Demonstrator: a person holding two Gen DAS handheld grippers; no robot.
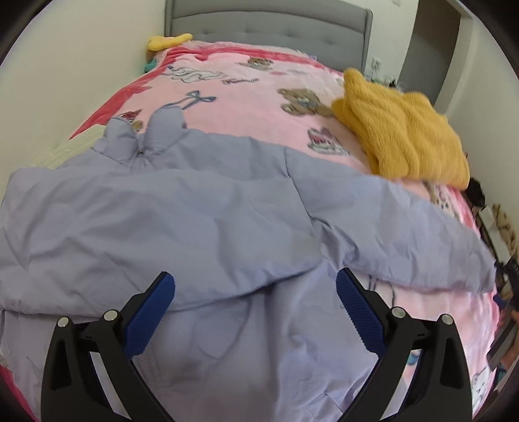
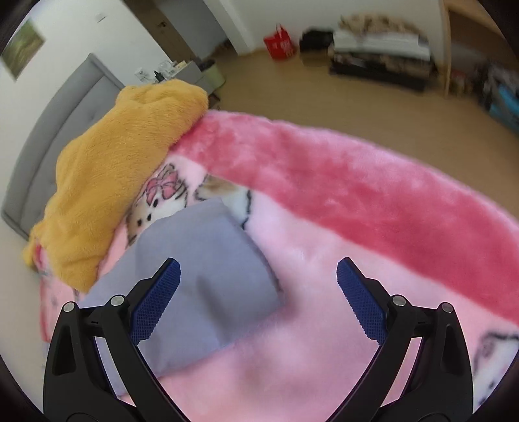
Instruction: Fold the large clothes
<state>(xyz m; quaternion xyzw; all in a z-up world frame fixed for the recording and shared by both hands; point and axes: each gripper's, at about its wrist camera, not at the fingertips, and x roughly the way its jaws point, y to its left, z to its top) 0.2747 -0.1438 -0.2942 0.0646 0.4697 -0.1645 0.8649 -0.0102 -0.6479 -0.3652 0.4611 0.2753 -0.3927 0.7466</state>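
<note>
Pink cartoon-print blanket [image 1: 259, 84] covers the bed. Lavender puffer jacket [image 1: 181, 207] lies spread across its near half, collar toward the grey headboard [image 1: 269, 22], one sleeve [image 2: 207, 259] reaching right. Folded yellow fleece [image 1: 399, 130] sits just beyond that sleeve. Left gripper [image 1: 255, 292] hovers over the jacket, jaws wide, empty. Right gripper [image 2: 258, 276] likewise wide, empty, above the sleeve end.

A grey tufted headboard [image 1: 269, 24] meets white walls [image 1: 65, 74]; the floor [image 2: 324, 91] is tan.
</note>
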